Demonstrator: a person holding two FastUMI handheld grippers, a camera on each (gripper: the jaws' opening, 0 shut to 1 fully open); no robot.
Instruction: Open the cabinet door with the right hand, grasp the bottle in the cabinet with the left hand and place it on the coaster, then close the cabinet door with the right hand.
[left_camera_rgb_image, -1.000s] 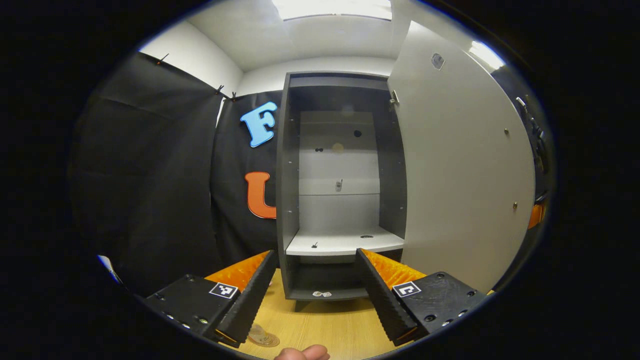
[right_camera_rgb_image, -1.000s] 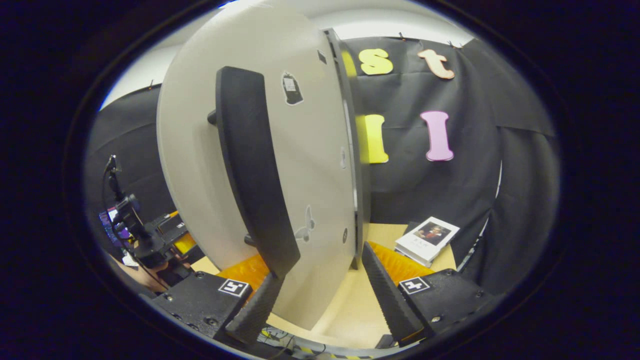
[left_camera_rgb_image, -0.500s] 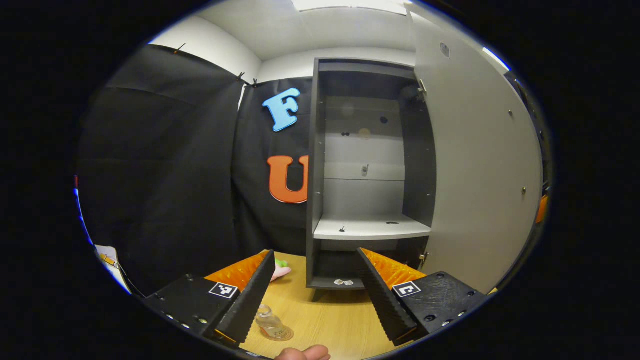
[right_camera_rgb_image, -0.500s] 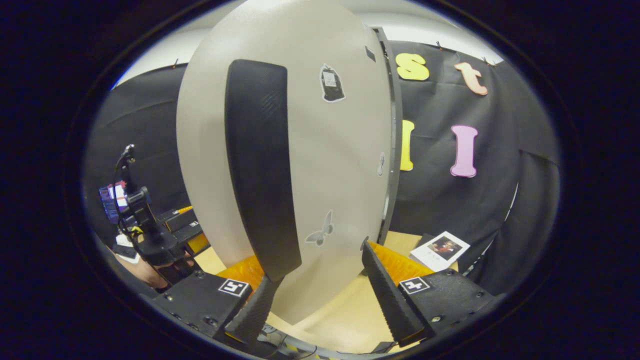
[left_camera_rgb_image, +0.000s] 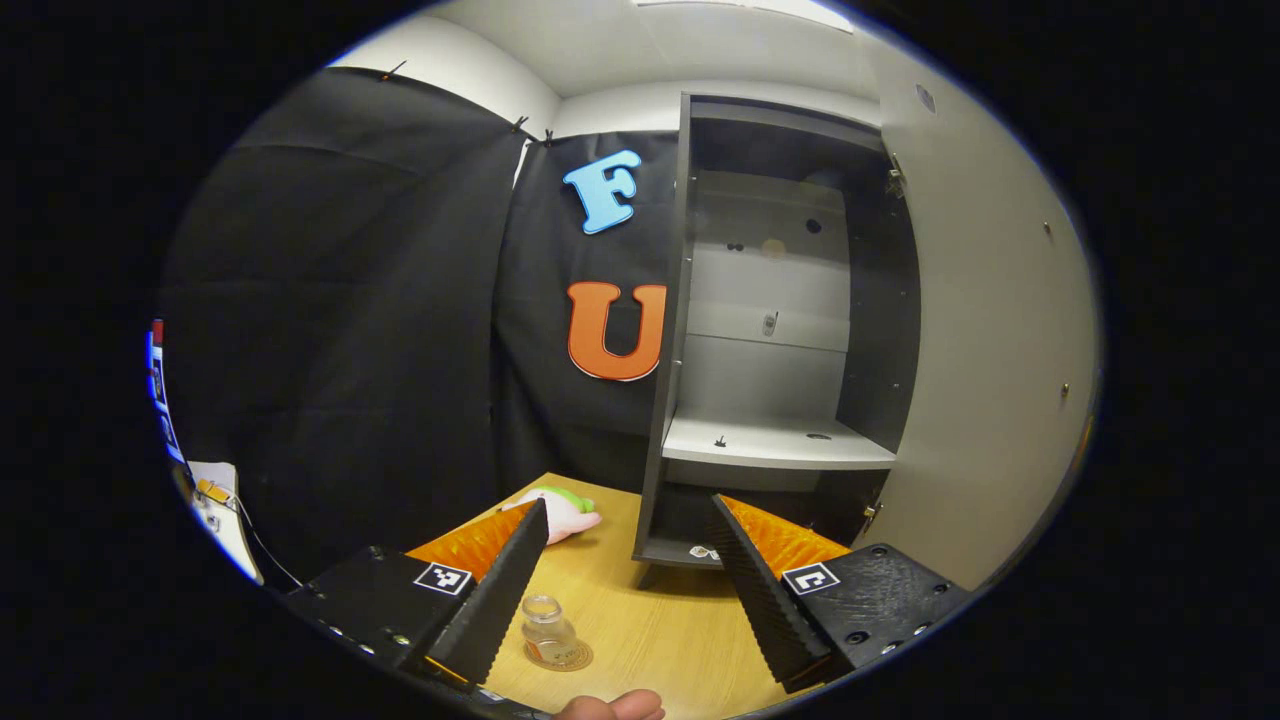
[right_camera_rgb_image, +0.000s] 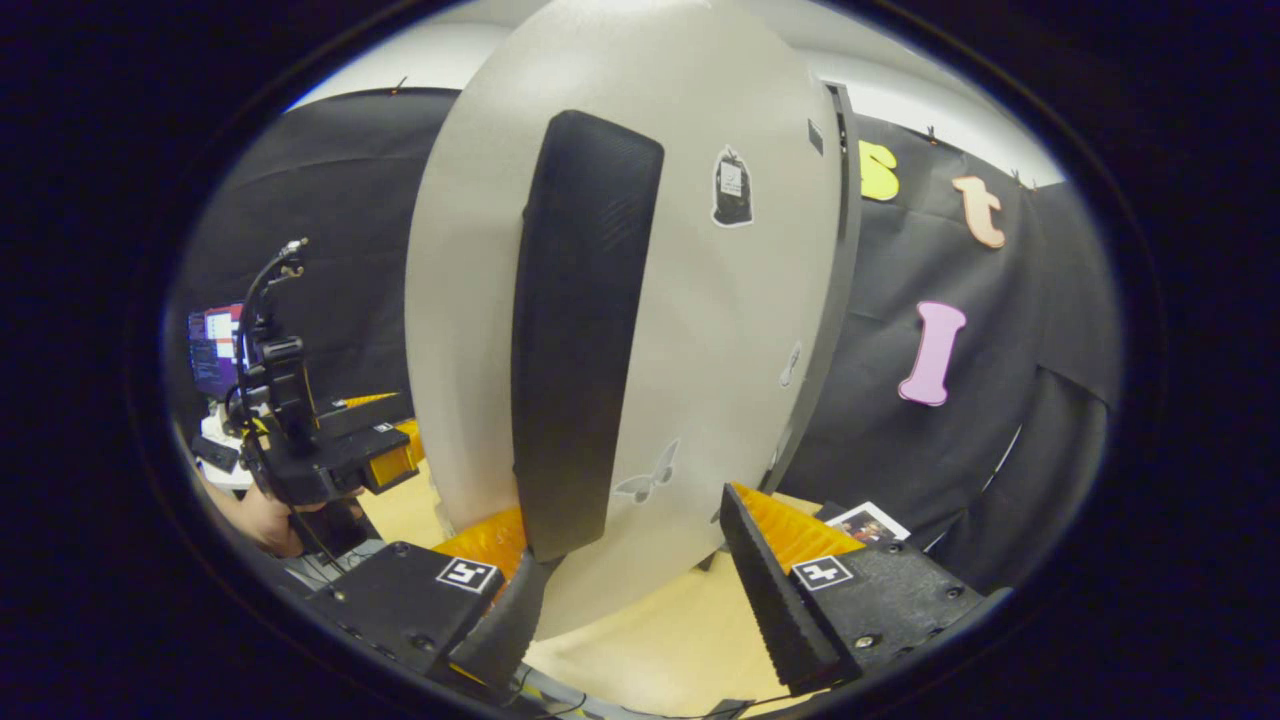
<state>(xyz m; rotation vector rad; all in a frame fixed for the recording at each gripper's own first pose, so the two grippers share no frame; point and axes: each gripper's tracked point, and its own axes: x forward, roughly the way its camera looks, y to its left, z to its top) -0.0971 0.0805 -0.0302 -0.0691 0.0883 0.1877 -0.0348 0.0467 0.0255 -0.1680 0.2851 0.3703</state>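
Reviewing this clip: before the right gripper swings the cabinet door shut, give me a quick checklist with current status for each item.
1. Bottle out of the cabinet and standing upright on the coaster: ok.
2. Left gripper open and off the bottle: ok.
3. Cabinet shelf free of anything sticking out into the door's path: ok.
4. Left gripper outside the cabinet opening: ok, it hangs over the table.
5. Right gripper in contact with the cabinet door or its handle: cannot tell; the jaws are open with the handle just ahead.
6. Door not yet closed: ok, it stands wide open.
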